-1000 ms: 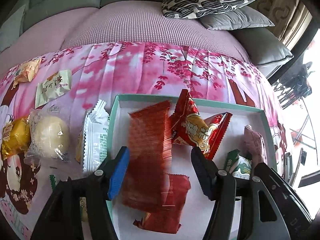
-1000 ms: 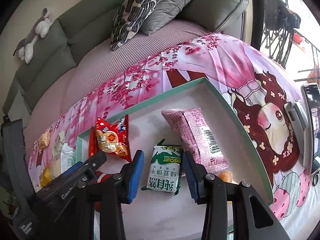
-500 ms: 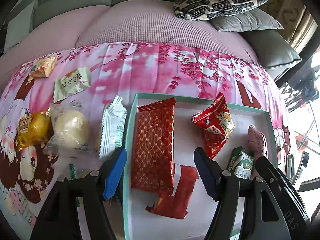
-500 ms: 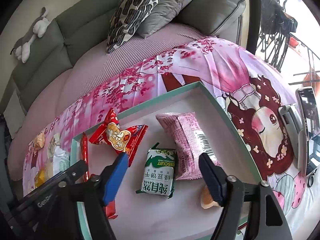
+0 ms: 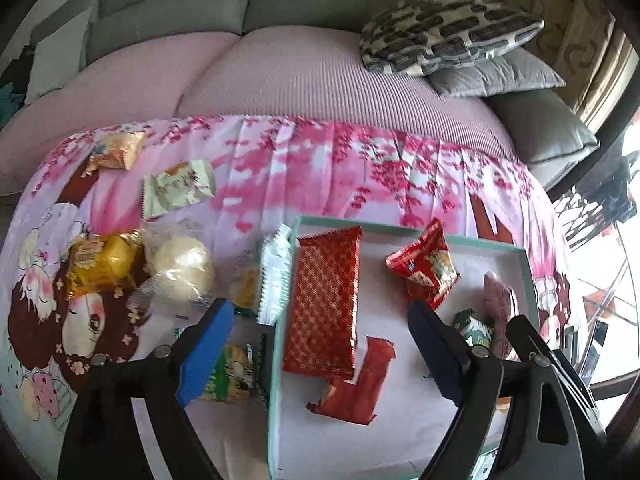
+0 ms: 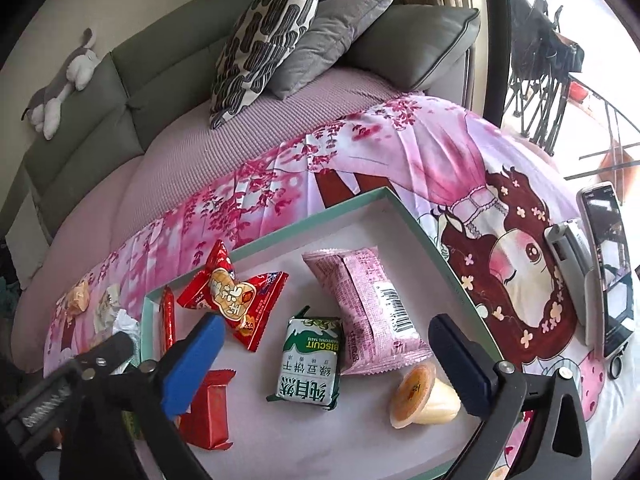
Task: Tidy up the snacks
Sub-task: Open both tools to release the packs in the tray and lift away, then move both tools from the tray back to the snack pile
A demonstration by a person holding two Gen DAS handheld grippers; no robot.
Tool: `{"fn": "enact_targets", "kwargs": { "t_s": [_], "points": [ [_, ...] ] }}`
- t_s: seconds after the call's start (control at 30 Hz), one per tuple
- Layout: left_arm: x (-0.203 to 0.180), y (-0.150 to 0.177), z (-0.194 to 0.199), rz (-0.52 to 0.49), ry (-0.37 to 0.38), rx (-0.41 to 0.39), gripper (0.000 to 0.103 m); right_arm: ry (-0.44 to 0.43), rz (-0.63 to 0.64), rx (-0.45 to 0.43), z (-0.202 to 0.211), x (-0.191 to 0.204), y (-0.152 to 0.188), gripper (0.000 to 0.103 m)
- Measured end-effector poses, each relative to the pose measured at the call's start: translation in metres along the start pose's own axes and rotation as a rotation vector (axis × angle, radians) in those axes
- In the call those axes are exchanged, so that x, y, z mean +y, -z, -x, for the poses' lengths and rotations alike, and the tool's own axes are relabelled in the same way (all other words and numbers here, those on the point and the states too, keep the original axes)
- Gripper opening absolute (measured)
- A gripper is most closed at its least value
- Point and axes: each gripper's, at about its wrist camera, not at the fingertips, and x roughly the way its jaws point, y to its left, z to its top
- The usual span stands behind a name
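Observation:
A teal-rimmed box lies on a pink printed cloth; its rim also shows in the right wrist view. In it lie a long red patterned packet, a smaller red packet, a red twist-end snack, a green biscuit pack, a pink packet and a jelly cup. My left gripper is open and empty above the box's left edge. My right gripper is open and empty above the biscuit pack.
Loose snacks lie left of the box: a white packet, a round bun in clear wrap, a yellow packet, a pale green packet, an orange packet. A phone lies right. Cushions lie behind.
The long red packet left my left gripper's jaws and now lies flat in the box. Both grippers pulled back and up; the right gripper's jaws opened wider.

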Motion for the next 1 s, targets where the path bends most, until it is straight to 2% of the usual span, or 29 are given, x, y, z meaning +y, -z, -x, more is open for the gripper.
{"fn": "enact_targets", "kwargs": {
  "t_s": [0.1, 0.23, 0.47, 0.67, 0.87, 1.0],
  "points": [
    [0.014, -0.003, 0.010, 0.025, -0.043, -0.061, 0.092, -0.002, 0.016, 0.002, -0.001, 0.005, 0.001, 0.103],
    [0.048, -0.005, 0.017, 0.094, -0.119, -0.103, 0.094, -0.019, 0.046, 0.005, -0.002, 0.017, 0.004, 0.103],
    [0.126, -0.001, 0.020, 0.269, -0.242, -0.095, 0.094, -0.093, 0.103, 0.018, -0.003, 0.050, 0.014, 0.103],
    [0.182, 0.010, 0.027, 0.362, -0.336, -0.088, 0.094, -0.187, 0.176, 0.037, -0.003, 0.090, 0.028, 0.103],
    [0.210, 0.018, 0.031, 0.403, -0.360, -0.075, 0.094, -0.233, 0.230, 0.048, -0.005, 0.118, 0.040, 0.103],
    [0.217, 0.021, 0.028, 0.415, -0.336, -0.058, 0.094, -0.254, 0.288, 0.068, -0.007, 0.138, 0.053, 0.103]
  ]
}}
